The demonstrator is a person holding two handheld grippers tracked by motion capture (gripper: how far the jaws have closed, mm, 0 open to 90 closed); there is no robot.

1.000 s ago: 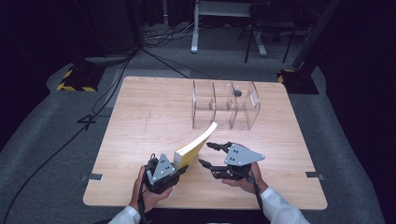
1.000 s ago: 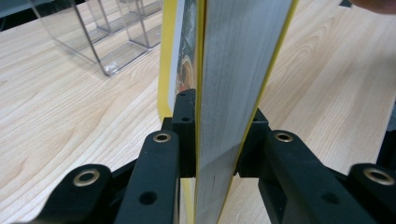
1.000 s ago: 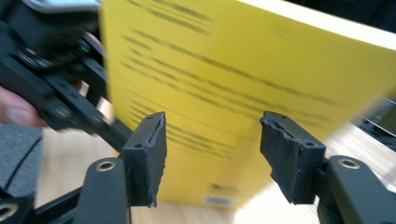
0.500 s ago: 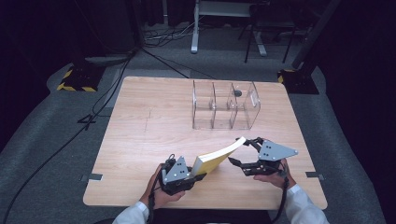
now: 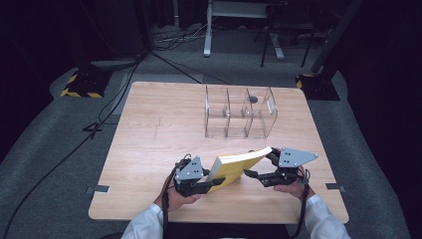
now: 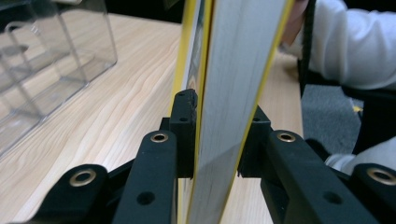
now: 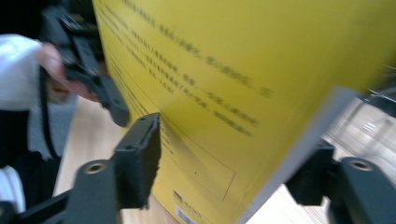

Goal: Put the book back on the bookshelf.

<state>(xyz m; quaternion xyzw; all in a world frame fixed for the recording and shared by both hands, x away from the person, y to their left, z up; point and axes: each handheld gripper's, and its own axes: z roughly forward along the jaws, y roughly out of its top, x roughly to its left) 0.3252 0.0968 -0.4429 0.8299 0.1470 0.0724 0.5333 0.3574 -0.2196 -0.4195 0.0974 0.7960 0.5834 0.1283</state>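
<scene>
Yellow book (image 5: 238, 165) lower, flatter, rightward.

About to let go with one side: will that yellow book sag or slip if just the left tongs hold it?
The yellow book looks thin with soft covers, so it may droop. The left tongs pinch only one edge, so it could pivot. The glossy-looking cover might slip.

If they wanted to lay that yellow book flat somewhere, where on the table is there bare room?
The table's whole left half, beside the clear organizer, is bare. Crowded: the near middle, where the left tool and right tool hold the yellow book.
</scene>
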